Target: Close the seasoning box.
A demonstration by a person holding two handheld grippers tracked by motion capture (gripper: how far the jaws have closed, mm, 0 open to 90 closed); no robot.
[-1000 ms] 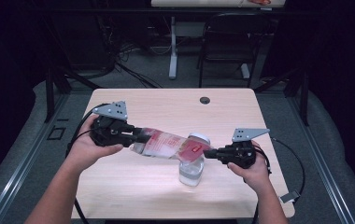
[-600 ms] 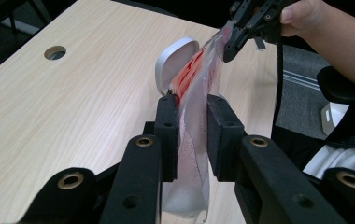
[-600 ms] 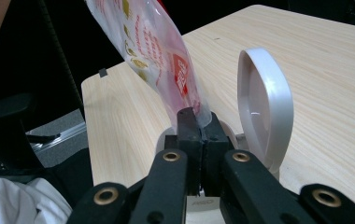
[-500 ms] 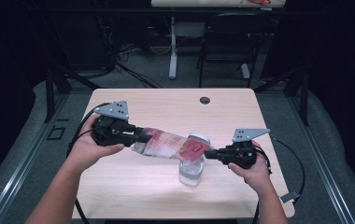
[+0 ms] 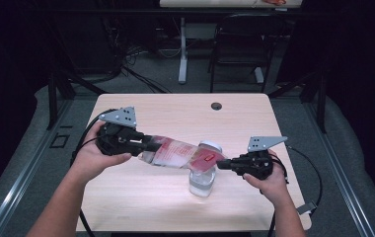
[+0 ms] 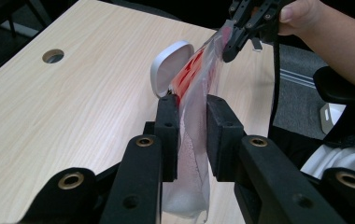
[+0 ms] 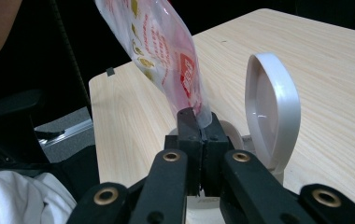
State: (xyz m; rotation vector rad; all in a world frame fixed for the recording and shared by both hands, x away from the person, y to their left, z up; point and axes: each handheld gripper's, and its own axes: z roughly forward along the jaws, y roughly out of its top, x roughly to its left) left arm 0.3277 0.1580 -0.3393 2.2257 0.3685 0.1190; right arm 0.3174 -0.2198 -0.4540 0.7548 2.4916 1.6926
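A clear plastic pouch with red print (image 5: 178,153) hangs stretched between both grippers above the table. My left gripper (image 5: 143,144) is shut on its left end, with the pouch (image 6: 192,116) pinched between the jaws. At the other end my right gripper (image 5: 221,164) is shut on a corner of the pouch (image 7: 164,44). Right under that end stands a clear jar (image 5: 203,178) with its white flip lid (image 7: 271,109) open and upright. The lid (image 6: 171,65) shows beside the pouch in the left gripper view.
The light wooden table (image 5: 175,111) has a round cable hole (image 5: 216,105) near its far edge. Cables trail off both sides. A white table leg (image 5: 182,49) and a dark chair (image 5: 237,49) stand on the floor beyond.
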